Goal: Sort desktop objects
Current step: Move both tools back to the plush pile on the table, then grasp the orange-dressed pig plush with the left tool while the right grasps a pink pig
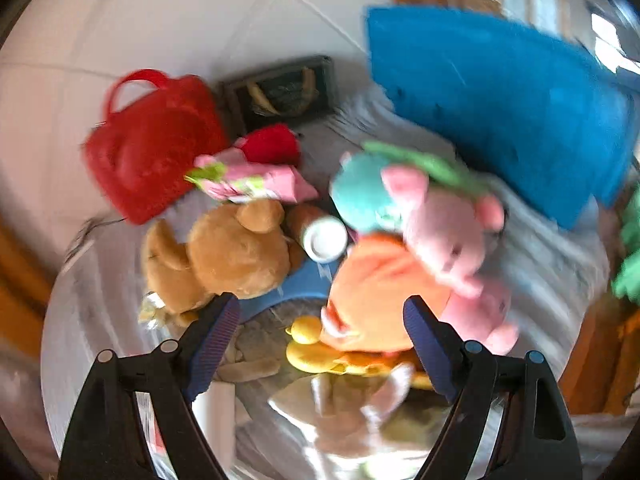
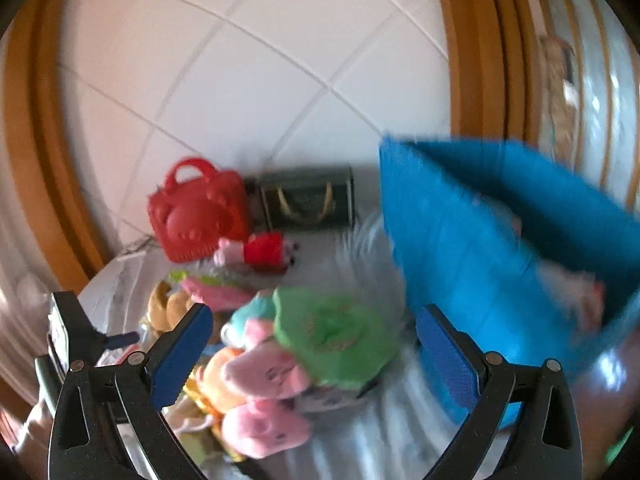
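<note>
A heap of soft toys lies on a silvery table. In the left wrist view my left gripper [image 1: 322, 344] is open and empty above an orange plush [image 1: 372, 292] and a yellow duck toy [image 1: 308, 344]. A pink pig plush [image 1: 452, 240] with a green hat lies to the right, a brown teddy bear [image 1: 232, 252] to the left. In the right wrist view my right gripper [image 2: 316, 356] is open and empty over the pink pig plush [image 2: 264, 376] and its green hat [image 2: 336, 332]. A blue fabric bin [image 2: 480, 248] stands to the right; it also shows in the left wrist view [image 1: 500, 100].
A red plastic handbag [image 1: 152, 148] and a dark box [image 1: 284, 92] stand at the back by the white tiled wall. A red plush [image 1: 272, 144], a pink packet [image 1: 252, 180] and a white-capped bottle [image 1: 324, 238] lie among the toys. Wooden frames flank the table.
</note>
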`<state>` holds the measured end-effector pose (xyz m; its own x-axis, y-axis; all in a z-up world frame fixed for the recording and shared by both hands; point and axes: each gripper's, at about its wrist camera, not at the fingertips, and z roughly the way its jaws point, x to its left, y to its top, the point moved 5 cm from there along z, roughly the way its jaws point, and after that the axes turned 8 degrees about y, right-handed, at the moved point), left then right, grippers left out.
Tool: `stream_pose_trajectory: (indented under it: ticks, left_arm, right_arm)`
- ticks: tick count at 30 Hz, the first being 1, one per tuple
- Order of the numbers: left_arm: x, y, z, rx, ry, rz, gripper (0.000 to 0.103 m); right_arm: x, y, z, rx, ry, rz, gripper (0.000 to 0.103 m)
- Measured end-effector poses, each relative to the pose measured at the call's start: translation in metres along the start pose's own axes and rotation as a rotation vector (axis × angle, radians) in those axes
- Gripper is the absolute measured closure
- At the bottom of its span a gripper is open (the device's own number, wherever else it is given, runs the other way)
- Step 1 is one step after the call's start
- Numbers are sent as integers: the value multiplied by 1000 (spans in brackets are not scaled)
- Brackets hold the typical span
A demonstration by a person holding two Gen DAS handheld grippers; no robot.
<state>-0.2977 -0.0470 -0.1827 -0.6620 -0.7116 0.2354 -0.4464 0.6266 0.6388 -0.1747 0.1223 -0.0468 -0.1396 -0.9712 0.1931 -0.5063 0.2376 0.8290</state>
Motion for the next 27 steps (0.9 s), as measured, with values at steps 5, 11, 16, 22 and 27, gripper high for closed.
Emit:
stream_pose_trajectory:
  ticks: [5, 11, 16, 22, 27]
  left_arm:
    - [-9, -21, 33, -2, -155, 138, 19]
    - [-33, -28, 55, -12, -278, 281, 19]
    - [-44, -27, 69, -11, -315, 361, 19]
    - [-51, -28, 86, 4, -342, 429, 19]
    - [-61, -29, 94, -2, -338, 461, 19]
  right_arm:
    - [11, -83, 67, 134, -87, 202, 0]
    - [8, -164, 110, 280, -173, 361, 0]
    - [20, -193, 127, 347, -164, 410, 0]
    - [29, -206, 144, 382, -164, 416, 0]
    - [22, -205, 152, 376, -173, 440, 0]
